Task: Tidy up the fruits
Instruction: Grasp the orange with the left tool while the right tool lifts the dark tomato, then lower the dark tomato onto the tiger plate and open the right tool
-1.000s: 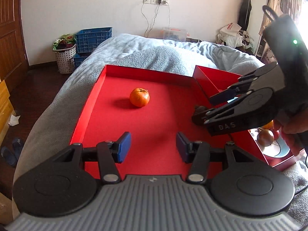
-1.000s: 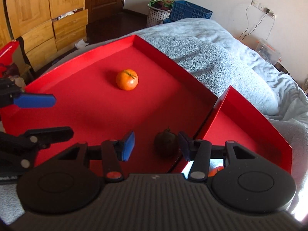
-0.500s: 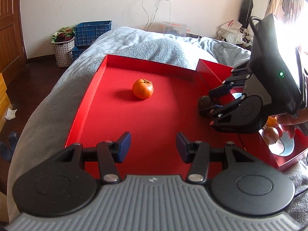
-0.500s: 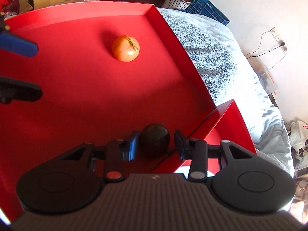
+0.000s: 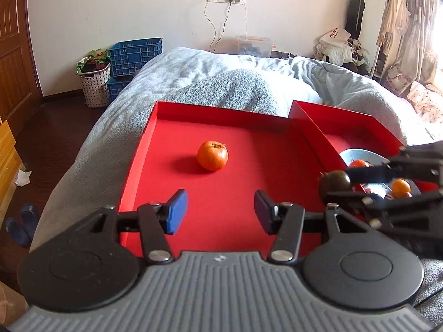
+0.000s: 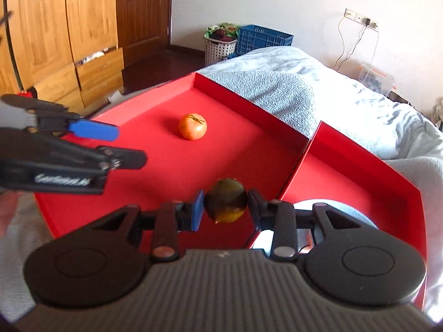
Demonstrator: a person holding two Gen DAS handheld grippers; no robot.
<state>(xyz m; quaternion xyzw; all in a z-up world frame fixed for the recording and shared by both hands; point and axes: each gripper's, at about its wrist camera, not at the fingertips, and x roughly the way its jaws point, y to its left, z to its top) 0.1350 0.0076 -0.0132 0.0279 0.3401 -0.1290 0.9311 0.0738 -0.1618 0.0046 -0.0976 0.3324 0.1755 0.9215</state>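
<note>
Right gripper point(image 6: 225, 206): black linkage arms, ribbed grey body, one blue pad and one black. Clenched on a dark fruit point(image 6: 226, 199), round, glossy brown-green skin with a yellowish underside, pads pressing both flanks. Fruit held off the floor of the large red tray point(image 6: 249, 127), close to the wall it shares with the smaller red tray point(image 6: 360, 166).

Left gripper point(image 5: 220, 211): same build, flat rectangular pads, round metal rivets at the joints. Jaws opening, nothing between them; it hangs above the near part of the large tray. White lettering on its side in the right wrist view, too blurred to read.

Orange fruit point(image 5: 212, 155): round, matte, dry stem cap on top, alone mid-tray, well apart from both tools.

Trays: matte red, low upright walls, sharp corners, side by side on a grey fleecy blanket point(image 5: 235, 88).

Smaller tray holds a pale round plate point(image 5: 357, 153) with small orange fruits point(image 5: 400, 187) on it.

Beyond: blue lattice crate point(image 5: 135, 55), white perforated basket point(image 5: 95, 84), wooden wardrobe point(image 6: 55, 27). White bag point(image 5: 333, 36) with red print, unreadable.
</note>
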